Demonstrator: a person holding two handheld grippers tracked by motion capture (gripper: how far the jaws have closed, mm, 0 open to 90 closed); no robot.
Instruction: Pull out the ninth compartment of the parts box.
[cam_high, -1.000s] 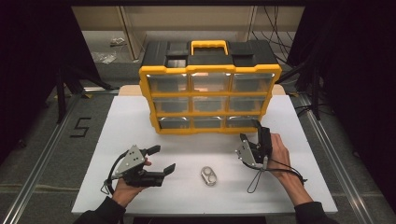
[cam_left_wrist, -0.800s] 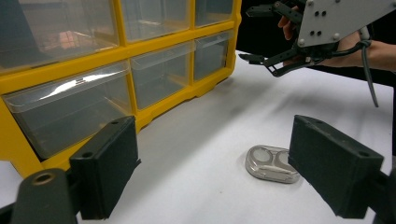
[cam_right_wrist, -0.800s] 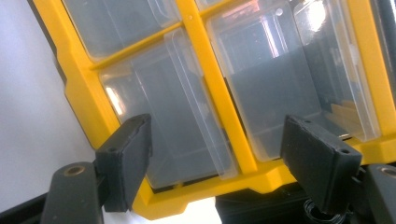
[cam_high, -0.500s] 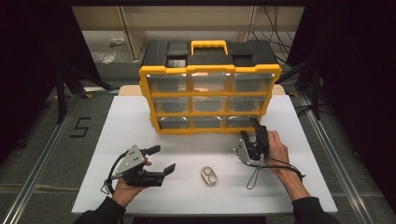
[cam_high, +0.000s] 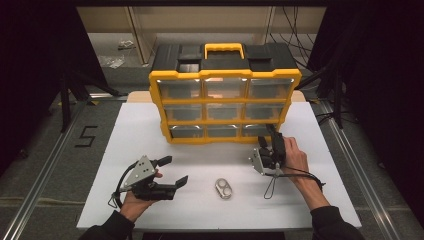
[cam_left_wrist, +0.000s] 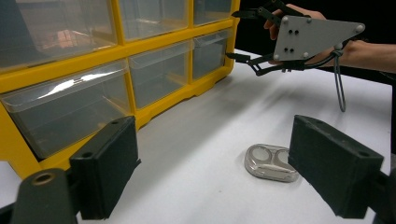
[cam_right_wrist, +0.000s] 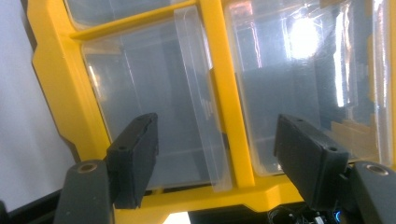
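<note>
Right gripper (cam_high: 265, 137) up at the organizer's bottom-right drawer (cam_high: 258, 129)
Jaws spread, nothing pinched; yellow organizer (cam_high: 225, 106) sits at the table's far side; left gripper (cam_high: 172, 172) also spread, resting near a small clear case (cam_high: 224, 188).

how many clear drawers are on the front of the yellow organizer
9, in a three by three grid on the organizer: three along the top row, three across the middle row, three along the bottom row. The right gripper partly covers the bottom right one.
</note>
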